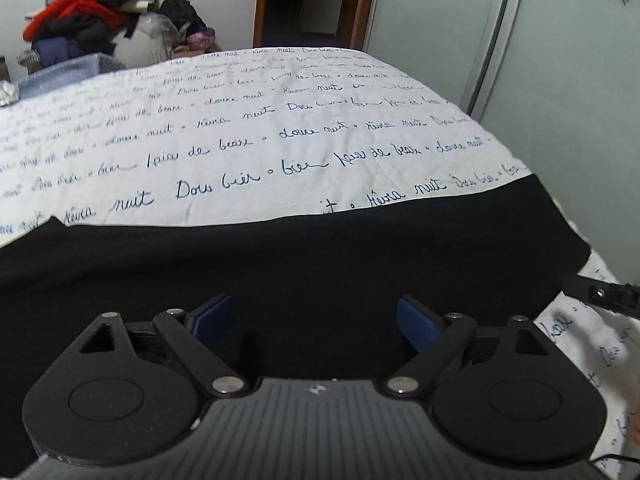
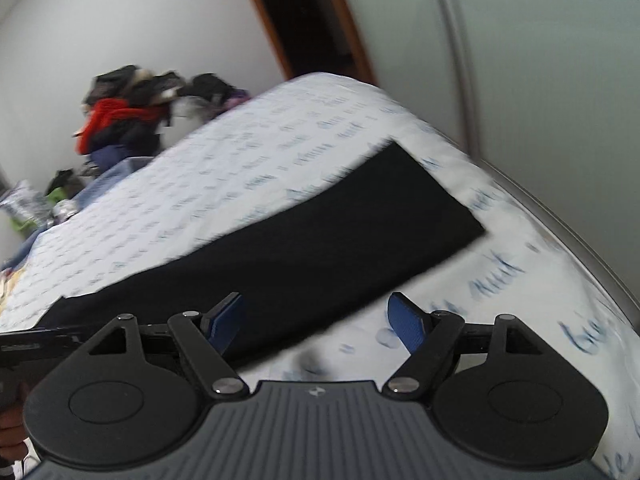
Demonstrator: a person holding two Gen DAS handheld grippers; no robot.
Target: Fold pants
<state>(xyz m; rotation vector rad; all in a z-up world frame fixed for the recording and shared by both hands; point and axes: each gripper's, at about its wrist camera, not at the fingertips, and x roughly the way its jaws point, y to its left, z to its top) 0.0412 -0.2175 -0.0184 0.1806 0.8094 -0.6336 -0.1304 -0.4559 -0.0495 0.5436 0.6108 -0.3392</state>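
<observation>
- Pants [image 1: 280, 264]: black, soft cloth, laid flat in a long band across the near part of the bed [image 1: 248, 128]; no seams, pockets or waistband can be made out against the dark fabric.
- Handling, as a judgement: light and limp, so it will sag and drag when you lift it; pinch at an edge or a corner, not mid-panel.
- Best hold: the squared end [image 2: 440, 208] shown in the right wrist view, lying flat with both corners exposed.
- Left gripper [image 1: 316, 320]: your fingers [image 1: 212, 318] stand apart, empty, low over the black cloth.
- Right gripper [image 2: 316, 320]: fingers [image 2: 404, 320] apart, empty, straddling the near long edge of the pants; this view is blurred.
- Bedspread: white with blue script, lying under the pants.
</observation>
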